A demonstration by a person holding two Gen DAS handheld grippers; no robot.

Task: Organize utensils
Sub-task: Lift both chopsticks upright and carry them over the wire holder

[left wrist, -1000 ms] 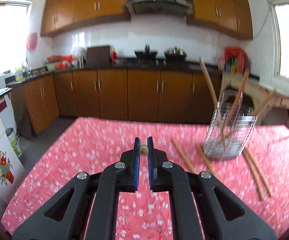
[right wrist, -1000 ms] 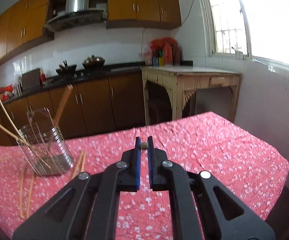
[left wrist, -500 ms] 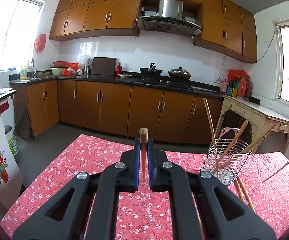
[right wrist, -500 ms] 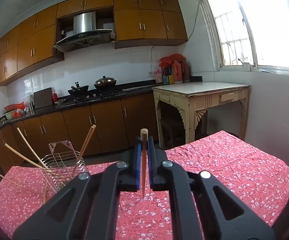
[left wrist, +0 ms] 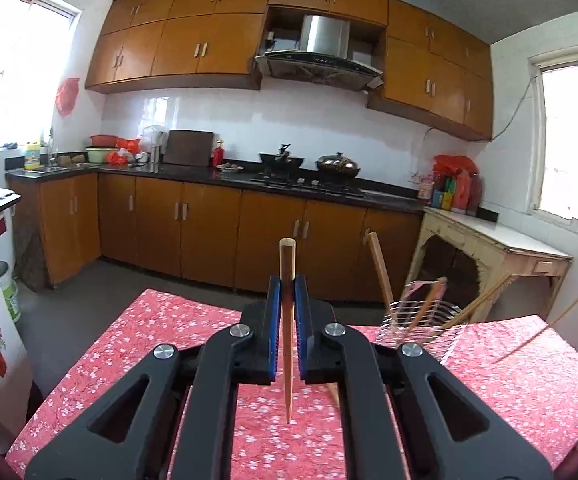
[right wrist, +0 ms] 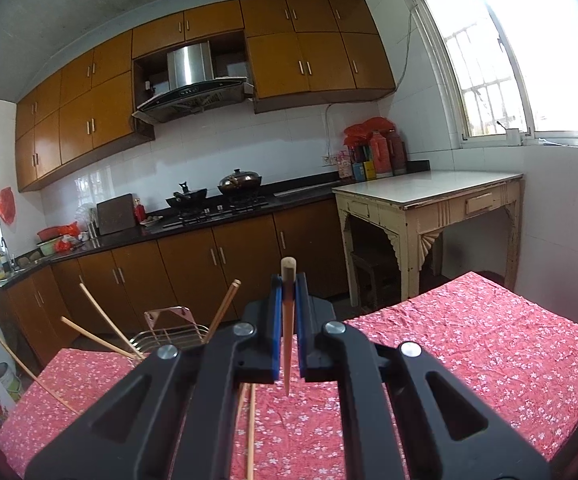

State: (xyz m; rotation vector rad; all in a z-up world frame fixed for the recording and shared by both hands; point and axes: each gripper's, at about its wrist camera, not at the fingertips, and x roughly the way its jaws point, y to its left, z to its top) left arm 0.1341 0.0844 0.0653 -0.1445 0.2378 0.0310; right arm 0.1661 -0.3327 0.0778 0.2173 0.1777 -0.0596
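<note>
The wire basket (left wrist: pixel 419 330) stands on the table (left wrist: pixel 521 376) at about 2 o'clock from the left claw (left wrist: pixel 288 300); several chopsticks lean out of it at different angles. In the right view the basket (right wrist: pixel 167 334) sits at 10 o'clock. The left claw is clamped on an upright chopstick (left wrist: pixel 288 344), point down above the cloth. The right claw (right wrist: pixel 288 300) grips another chopstick (right wrist: pixel 288 336) the same way. Loose chopsticks (right wrist: pixel 250 432) lie on the table beneath it. Bare cloth stretches toward 3 o'clock up to the table's right edge.
</note>
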